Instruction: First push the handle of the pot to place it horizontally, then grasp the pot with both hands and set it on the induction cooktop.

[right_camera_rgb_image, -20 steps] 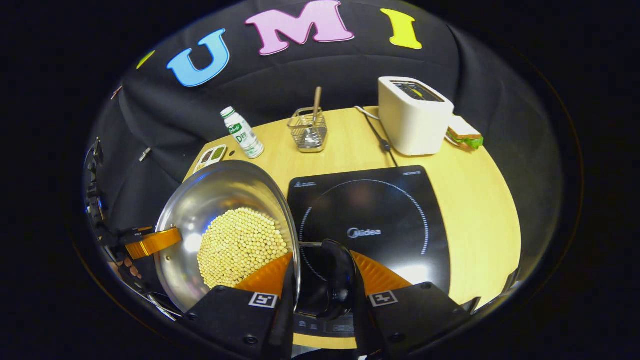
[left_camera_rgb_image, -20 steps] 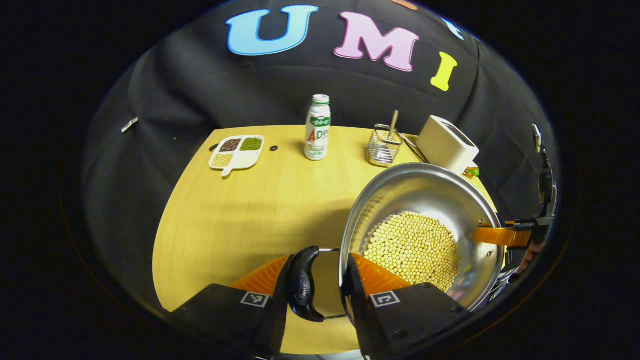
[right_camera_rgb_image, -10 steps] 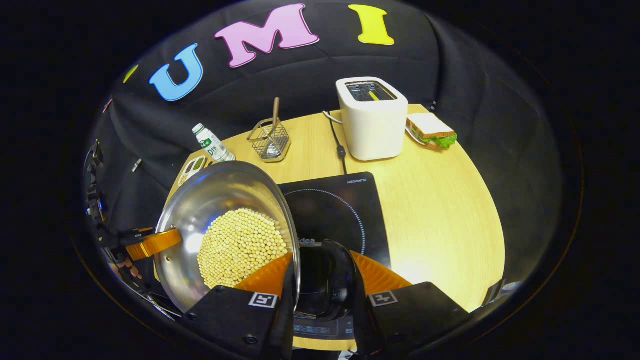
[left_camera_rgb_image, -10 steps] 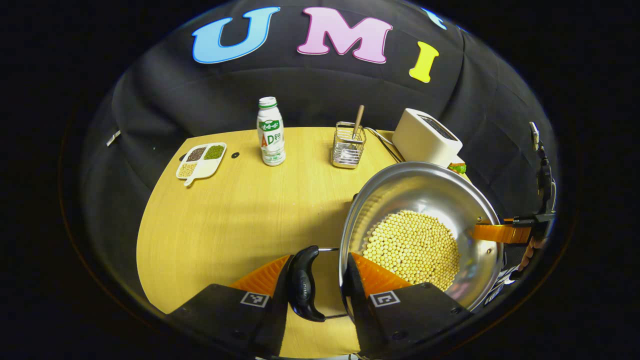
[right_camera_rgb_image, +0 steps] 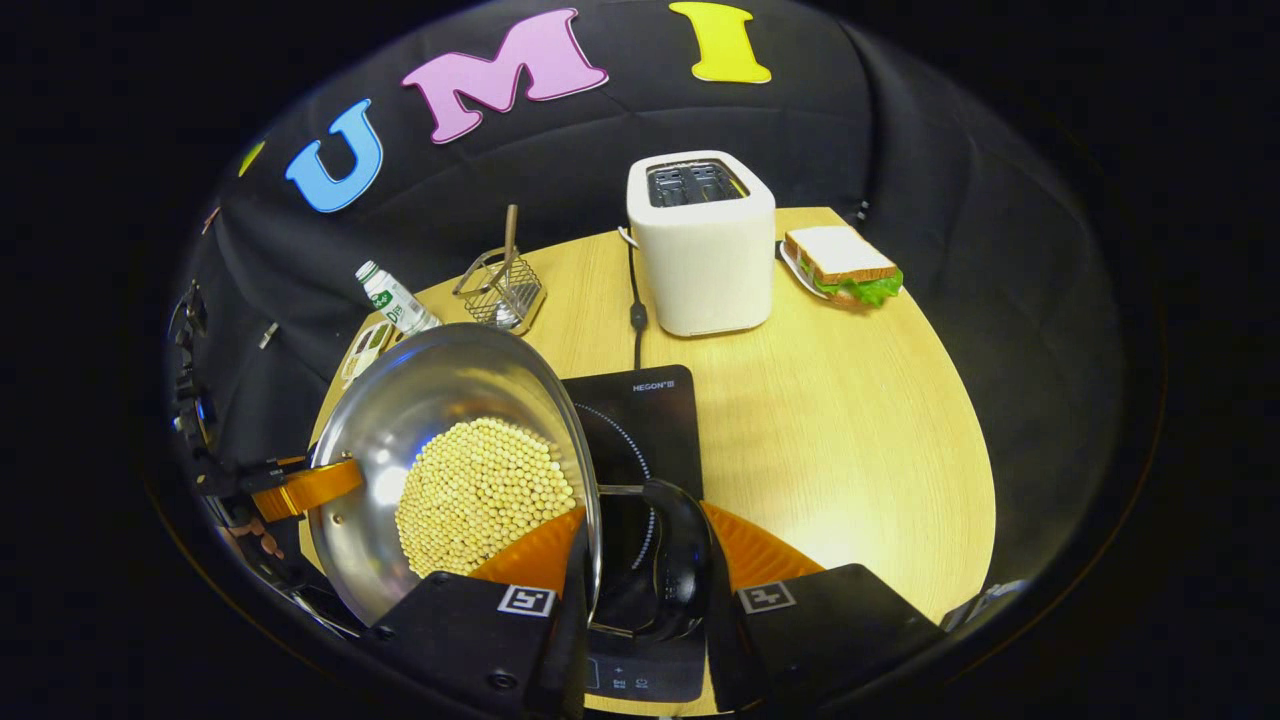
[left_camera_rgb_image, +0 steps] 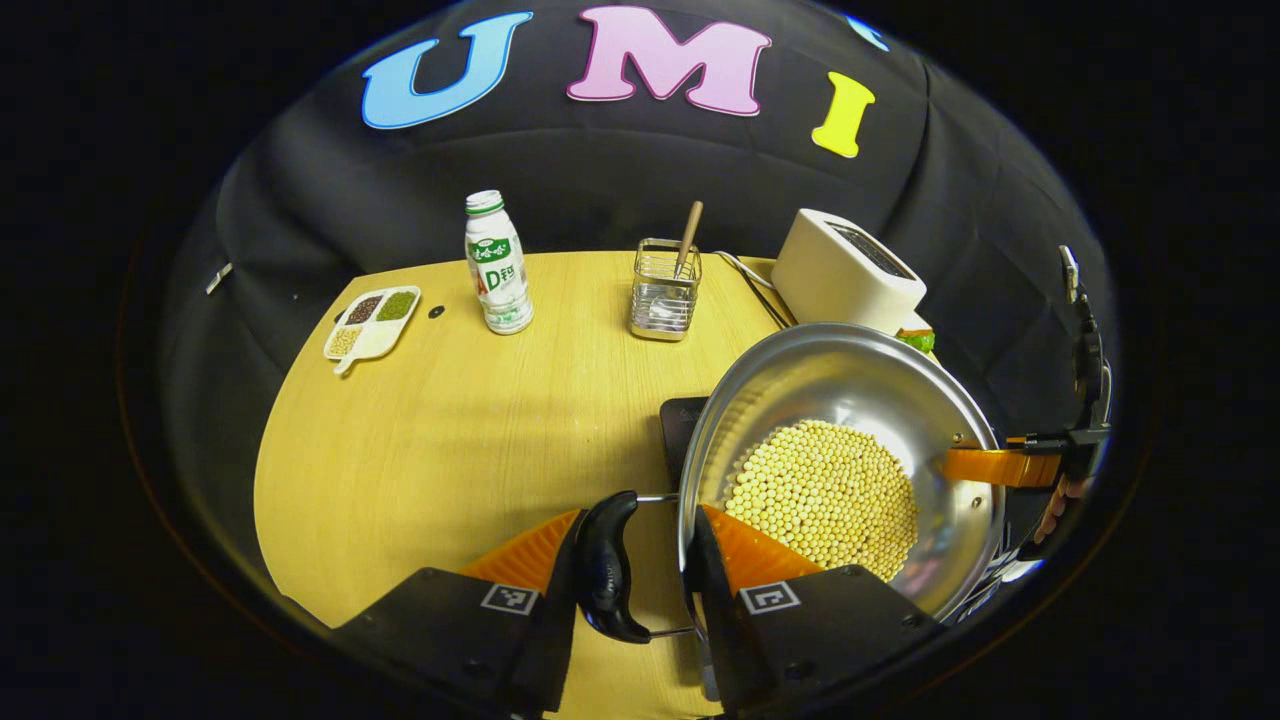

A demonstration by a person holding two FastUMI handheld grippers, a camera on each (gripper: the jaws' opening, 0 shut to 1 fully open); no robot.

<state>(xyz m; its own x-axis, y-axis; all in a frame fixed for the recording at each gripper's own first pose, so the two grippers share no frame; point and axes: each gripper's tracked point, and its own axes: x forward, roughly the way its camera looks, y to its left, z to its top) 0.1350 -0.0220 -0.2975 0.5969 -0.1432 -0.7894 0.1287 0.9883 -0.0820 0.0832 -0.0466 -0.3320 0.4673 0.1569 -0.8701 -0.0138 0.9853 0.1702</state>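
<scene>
Yellow wood-grain tabletop (left_camera_rgb_image: pixel 470 440) under black cloth walls carries this scene. Above it hangs the steel pot (left_camera_rgb_image: pixel 850 400), part-filled with pale round beans (left_camera_rgb_image: pixel 825 495), held off the table and overlapping the near-left part of the black induction cooktop (right_camera_rgb_image: pixel 655 420), not yet set down.

The left gripper (left_camera_rgb_image: pixel 640 560) pinches the pot's rim together with its black side handle (left_camera_rgb_image: pixel 603 570): one finger sits inside the pot wall, the other outside the handle. The right gripper (right_camera_rgb_image: pixel 645 560) does the same on the opposite black handle (right_camera_rgb_image: pixel 680 570). In each view the far gripper appears across the pot, with a hand behind it.

Farther out stand a white toaster (right_camera_rgb_image: pixel 702 245) with its cord (right_camera_rgb_image: pixel 636 310) running toward the cooktop, a sandwich (right_camera_rgb_image: pixel 840 265) on a plate, a wire basket (left_camera_rgb_image: pixel 663 300) holding a wooden-handled utensil, a drink bottle (left_camera_rgb_image: pixel 495 265) and a divided dish of grains (left_camera_rgb_image: pixel 372 320).

The risks, as a judgement: the pot looks heavy with beans, and each grip is a narrow pinch over rim and handle. If one side dips or the two hands drift apart, the beans could slide and spill, or a handle could slip free. Lowering off-centre would leave the pot overhanging the cooktop edge, and swinging too far back could catch the cord.
</scene>
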